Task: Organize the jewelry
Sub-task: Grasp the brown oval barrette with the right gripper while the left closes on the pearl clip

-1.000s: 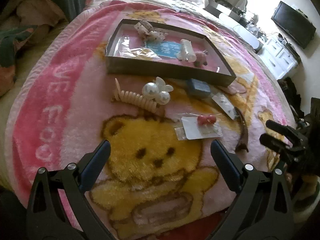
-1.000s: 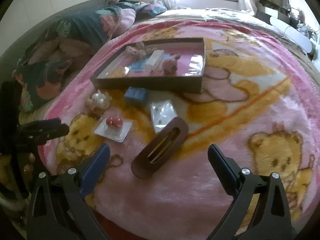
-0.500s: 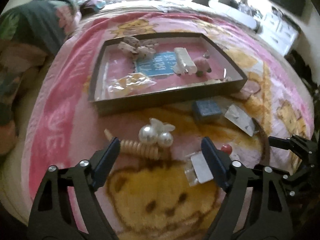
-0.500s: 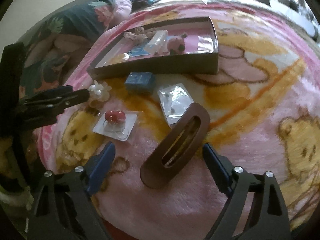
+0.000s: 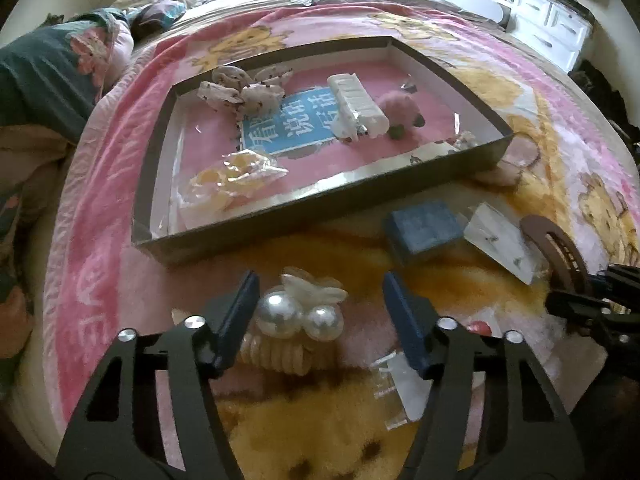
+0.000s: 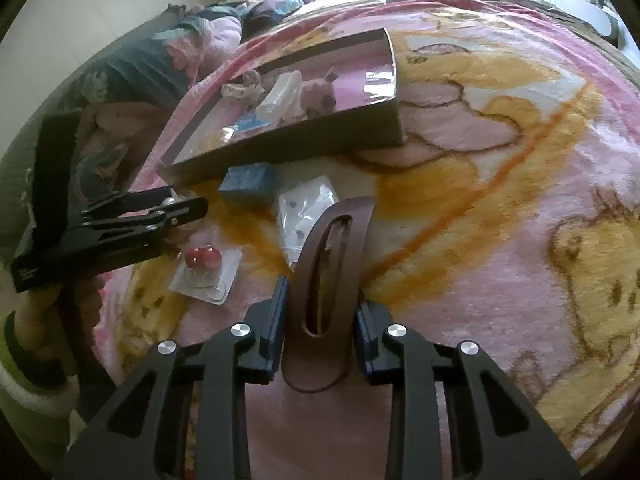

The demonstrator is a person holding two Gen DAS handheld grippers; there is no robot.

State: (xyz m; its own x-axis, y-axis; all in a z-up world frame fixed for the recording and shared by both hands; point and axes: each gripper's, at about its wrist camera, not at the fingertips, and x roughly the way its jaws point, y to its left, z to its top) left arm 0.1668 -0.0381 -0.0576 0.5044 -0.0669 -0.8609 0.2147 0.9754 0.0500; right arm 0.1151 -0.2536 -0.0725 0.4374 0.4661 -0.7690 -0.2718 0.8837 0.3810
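Observation:
My left gripper [image 5: 320,296] is open, its jaws on either side of a cream hair clip with two large pearls [image 5: 298,320] lying on the blanket. My right gripper [image 6: 322,292] is shut on a brown oval hair clip [image 6: 330,268], which also shows in the left wrist view [image 5: 554,244]. A shallow dark box [image 5: 224,236] holds several pieces: a white clip [image 5: 358,102], a pink toy [image 5: 400,108], a bagged yellow item [image 5: 232,178]. The box also shows in the right wrist view [image 6: 304,142]. The left gripper shows at the left of the right wrist view [image 6: 188,206].
On the pink bear blanket [image 6: 520,200] lie a blue box [image 5: 422,230], a clear earring packet [image 6: 306,206] and a card with a red bead [image 6: 204,260]. Pillows [image 5: 48,80] lie at the far left, white drawers [image 5: 552,36] at the far right.
The left gripper moved forward and down until its jaws straddle the pearl clip. The right gripper advanced and closed on the brown oval clip.

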